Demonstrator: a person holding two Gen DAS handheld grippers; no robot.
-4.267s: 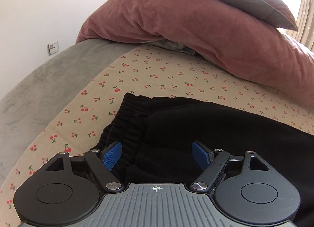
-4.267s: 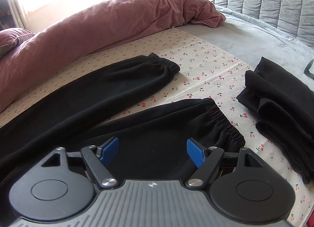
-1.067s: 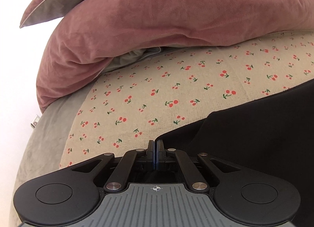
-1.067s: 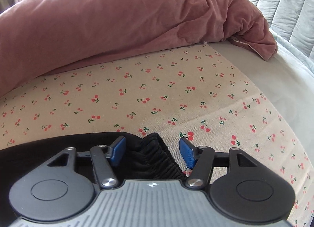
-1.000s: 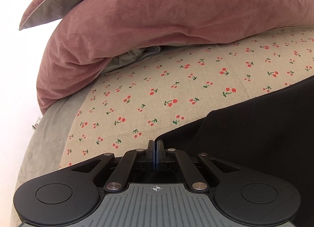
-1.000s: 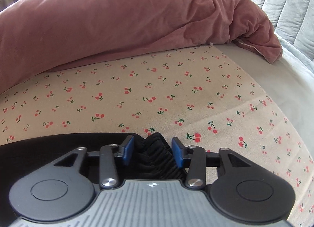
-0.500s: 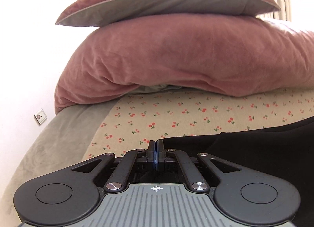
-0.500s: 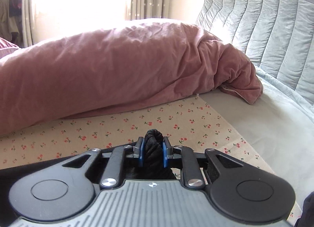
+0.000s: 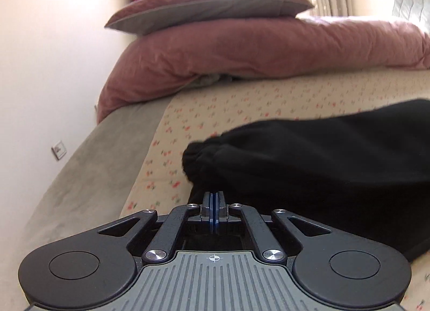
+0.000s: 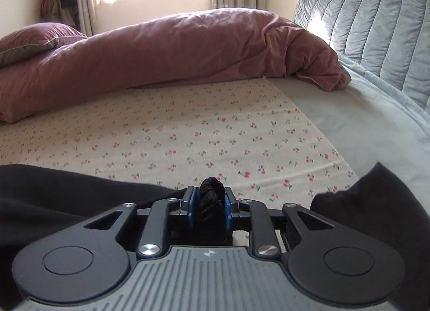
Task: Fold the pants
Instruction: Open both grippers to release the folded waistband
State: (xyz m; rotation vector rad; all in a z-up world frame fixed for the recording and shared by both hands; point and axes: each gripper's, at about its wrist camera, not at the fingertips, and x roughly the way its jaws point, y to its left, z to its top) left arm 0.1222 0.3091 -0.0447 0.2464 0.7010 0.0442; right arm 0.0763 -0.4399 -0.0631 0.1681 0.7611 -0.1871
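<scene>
Pants (image 9: 309, 166), black, on cherry-print sheet (image 10: 188, 133) before pink duvet (image 10: 174, 50). Left claw (image 9: 214, 203) pinching fabric, jaws easing apart; right claw (image 10: 209, 209) clamping bunched cuff, jaws widening.

the pants (image 9: 309, 160) are thick black cloth, matt and slightly fuzzy, with a gathered, ribbed cuff (image 10: 211, 203). the sheet (image 10: 215, 133) under them is thin printed cotton, smooth and dull, with small red cherries. beside it the bed cover (image 9: 88, 176) looks like soft grey velvet with a short nap. the duvet (image 10: 188, 50) is rumpled dusty-pink cloth with a faint sheen, as is the pillow (image 9: 204, 7). the headboard (image 10: 376, 21) is quilted grey velvet, gently shiny. the left gripper (image 9: 214, 210) and right gripper (image 10: 209, 210) are matt black plastic with shiny metal rivets, blue rubbery pads and ribbed grey housings.
</scene>
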